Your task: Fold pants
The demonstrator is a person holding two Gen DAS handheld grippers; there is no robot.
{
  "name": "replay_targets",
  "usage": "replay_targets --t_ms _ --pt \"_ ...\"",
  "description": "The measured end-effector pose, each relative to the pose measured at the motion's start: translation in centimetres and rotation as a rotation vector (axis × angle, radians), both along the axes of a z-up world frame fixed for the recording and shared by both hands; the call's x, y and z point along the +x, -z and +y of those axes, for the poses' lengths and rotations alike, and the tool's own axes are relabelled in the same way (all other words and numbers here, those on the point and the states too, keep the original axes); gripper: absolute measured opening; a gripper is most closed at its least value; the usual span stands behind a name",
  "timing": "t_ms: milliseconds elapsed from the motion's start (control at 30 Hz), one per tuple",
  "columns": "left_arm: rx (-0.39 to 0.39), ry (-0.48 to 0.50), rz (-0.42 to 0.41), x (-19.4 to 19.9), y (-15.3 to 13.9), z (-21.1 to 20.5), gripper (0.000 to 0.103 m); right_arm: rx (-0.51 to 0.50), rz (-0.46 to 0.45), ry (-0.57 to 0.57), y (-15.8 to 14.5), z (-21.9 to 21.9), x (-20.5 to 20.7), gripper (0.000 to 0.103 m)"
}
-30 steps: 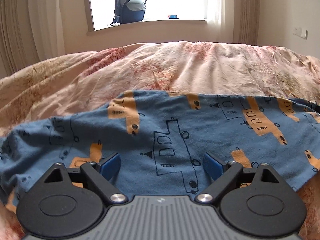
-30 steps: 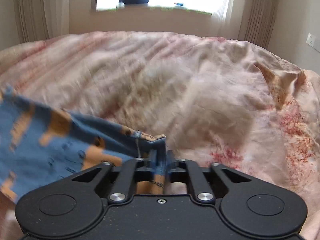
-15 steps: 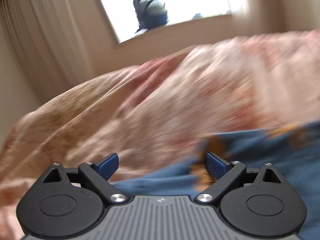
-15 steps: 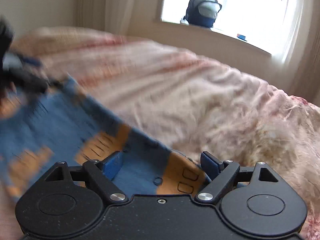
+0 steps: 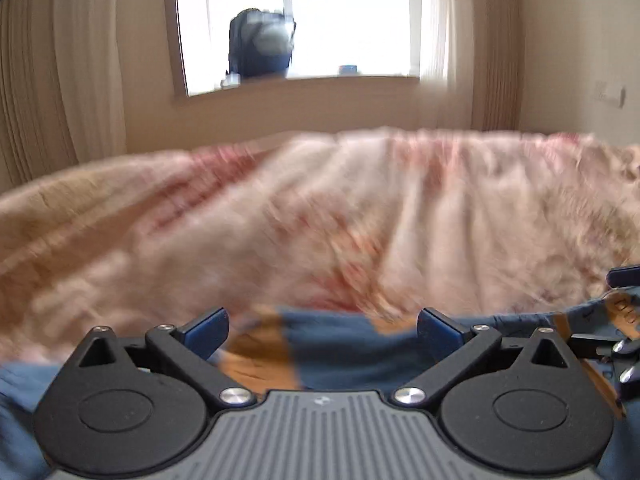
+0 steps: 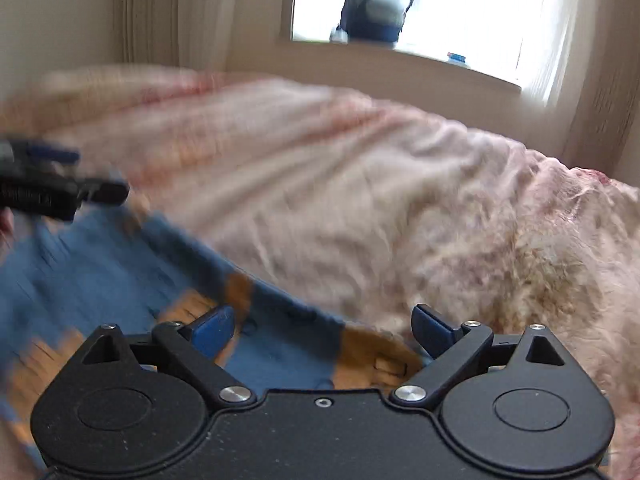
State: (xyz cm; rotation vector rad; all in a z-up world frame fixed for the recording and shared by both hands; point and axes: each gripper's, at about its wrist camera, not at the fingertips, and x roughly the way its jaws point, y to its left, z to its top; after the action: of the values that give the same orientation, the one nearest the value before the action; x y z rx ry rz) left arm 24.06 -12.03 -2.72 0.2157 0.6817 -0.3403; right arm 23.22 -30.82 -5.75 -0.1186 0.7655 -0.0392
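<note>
Nearest the lens in the left wrist view, the left gripper (image 5: 322, 326) is standing with its blue-padded jaws spread wide and nothing pinched, the blue cotton pants with orange vehicle prints (image 5: 336, 350) lying loosely under the gap. In the right wrist view the right gripper (image 6: 323, 326) has just been opening; its jaws are gaping too, the pants (image 6: 120, 264) running from 6 o'clock out to 9 o'clock beneath them, no pad pressing the cloth. The left gripper is showing there at 9 o'clock, blurred. Beyond, at 12 o'clock, the pink and cream floral bedspread (image 6: 360, 184) is carrying the garment, and farther still a dark blue backpack (image 5: 260, 44) is sitting on the window sill.

To do this step well, each hand is probably best lining up on a fresh edge, pinching both layers together, and keeping the fold line straight.

Counting: two grippers, one pair of pants, one bedspread, one backpack.
</note>
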Motion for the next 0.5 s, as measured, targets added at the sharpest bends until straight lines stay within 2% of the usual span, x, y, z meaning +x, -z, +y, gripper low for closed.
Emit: replay_targets --t_ms 33,100,200,300,333,400,467,500 --pt "0.026 -0.04 0.023 0.5 0.8 -0.6 0.103 -0.011 -0.003 0.017 0.2 -0.6 -0.1 0.101" --pt "0.016 -0.092 0.005 1.5 1.3 -0.7 0.103 0.004 0.001 0.13 0.1 -3.4 -0.6 0.102" --pt "0.081 -0.133 -0.016 2.6 1.1 0.2 0.103 0.096 0.02 0.293 -0.1 -9.4 -2.5 0.102" --pt "0.079 -0.167 0.007 2.7 -0.3 2.0 0.103 -0.031 0.011 0.55 -0.4 -13.3 -3.7 0.099" --pt "0.054 -0.18 0.013 2.2 -1.1 2.7 0.103 -0.024 -0.003 0.601 -0.9 -14.3 -4.3 0.097" --pt "-0.009 -0.177 0.032 0.8 -2.3 4.2 0.103 0.068 -0.069 0.597 -1.9 -14.7 -5.5 0.098" --pt "-0.056 -0.146 0.044 -1.2 -3.2 5.4 0.103 0.136 -0.109 0.484 -2.9 -13.0 -5.8 0.102" --pt "-0.049 -0.128 0.044 -2.1 -3.5 5.5 0.103 0.154 -0.109 0.404 -3.0 -11.5 -5.4 0.102"
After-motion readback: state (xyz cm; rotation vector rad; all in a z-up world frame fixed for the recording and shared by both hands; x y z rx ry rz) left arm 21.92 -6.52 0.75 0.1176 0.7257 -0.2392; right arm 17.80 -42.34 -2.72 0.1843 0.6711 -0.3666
